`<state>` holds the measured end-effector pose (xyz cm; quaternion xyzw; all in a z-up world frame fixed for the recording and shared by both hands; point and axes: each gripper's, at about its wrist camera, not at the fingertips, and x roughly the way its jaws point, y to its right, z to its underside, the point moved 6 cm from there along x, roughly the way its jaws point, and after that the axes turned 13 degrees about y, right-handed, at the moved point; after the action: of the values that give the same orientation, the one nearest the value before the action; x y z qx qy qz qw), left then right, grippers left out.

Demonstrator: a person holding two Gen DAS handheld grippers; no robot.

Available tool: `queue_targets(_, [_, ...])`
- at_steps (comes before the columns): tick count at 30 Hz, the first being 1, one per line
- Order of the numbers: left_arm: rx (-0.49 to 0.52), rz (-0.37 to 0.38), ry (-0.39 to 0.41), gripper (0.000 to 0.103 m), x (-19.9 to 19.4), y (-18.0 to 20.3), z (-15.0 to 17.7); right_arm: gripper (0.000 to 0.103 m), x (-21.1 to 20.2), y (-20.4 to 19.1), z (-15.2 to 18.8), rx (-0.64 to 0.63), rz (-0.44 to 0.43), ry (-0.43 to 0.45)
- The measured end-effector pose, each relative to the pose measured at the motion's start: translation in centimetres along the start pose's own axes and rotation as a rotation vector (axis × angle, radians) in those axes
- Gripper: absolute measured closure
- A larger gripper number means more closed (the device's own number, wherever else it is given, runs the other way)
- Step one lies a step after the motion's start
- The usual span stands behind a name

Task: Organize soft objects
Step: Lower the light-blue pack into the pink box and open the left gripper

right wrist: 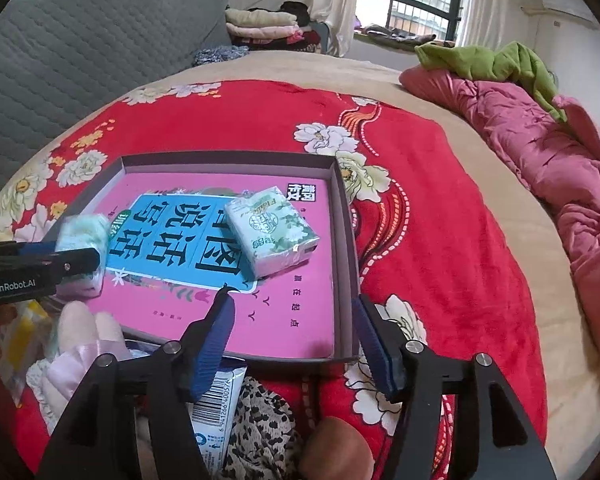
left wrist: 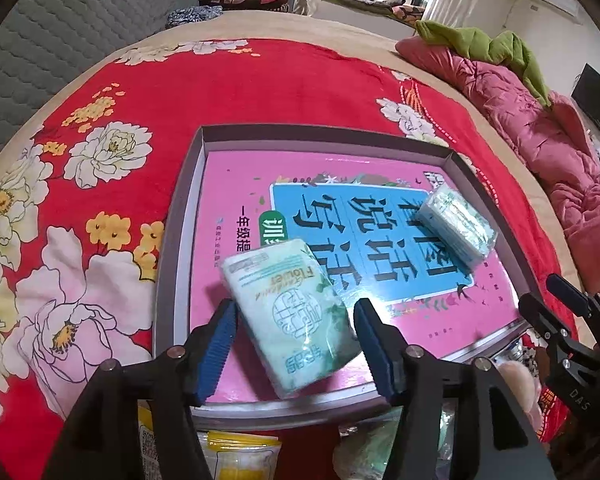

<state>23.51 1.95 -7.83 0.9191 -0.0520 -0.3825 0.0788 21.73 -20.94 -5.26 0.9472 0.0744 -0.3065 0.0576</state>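
Observation:
A shallow grey tray [left wrist: 180, 240] lies on the bed with a pink and blue book cover as its floor. One pale green tissue pack [left wrist: 288, 312] lies tilted at the tray's near edge, between the blue pads of my left gripper [left wrist: 296, 306]. The jaws stand wide and do not pinch it. A second tissue pack [left wrist: 456, 224] rests further in, towards the right. In the right wrist view that second pack [right wrist: 272, 232] lies flat ahead of my right gripper [right wrist: 294, 316], which is open and holds nothing, over the tray's near right corner [right wrist: 346, 344]. The left gripper [right wrist: 80, 258] shows there at the left edge.
A red floral blanket [left wrist: 260, 88] covers the bed. A pink quilt [right wrist: 540, 152] with a green garment [right wrist: 488, 60] lies along the right. Folded clothes [right wrist: 260, 24] are stacked at the back. Leopard-print cloth [right wrist: 260, 432], a barcoded packet [right wrist: 216, 412] and pale pink fabric [right wrist: 80, 344] lie near me.

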Motion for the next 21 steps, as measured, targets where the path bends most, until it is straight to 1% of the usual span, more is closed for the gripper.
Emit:
queue_targets(2, [-0.004, 0.005, 0.011, 0.040, -0.3, 0.0, -0.2, 0.034, -0.3, 0.1, -0.1, -0.006, 0.010, 0.007])
queue_targets(12, [0.009, 0.018, 0.057, 0.040, -1.7, 0.4, -1.1, 0.033, -1.4, 1.0, -0.3, 0.032, 0.029, 0.027])
queue_targets(16, [0.015, 0.014, 0.066, 0.040, -2.1, 0.4, -1.2, 0.030, -1.8, 1.1, -0.5, 0.030, 0.037, 0.035])
queue_targets(21, [0.021, 0.017, 0.083, 0.040, -3.0, 0.3, -1.3, 0.029, -2.4, 0.8, -0.7, 0.009, 0.047, 0.053])
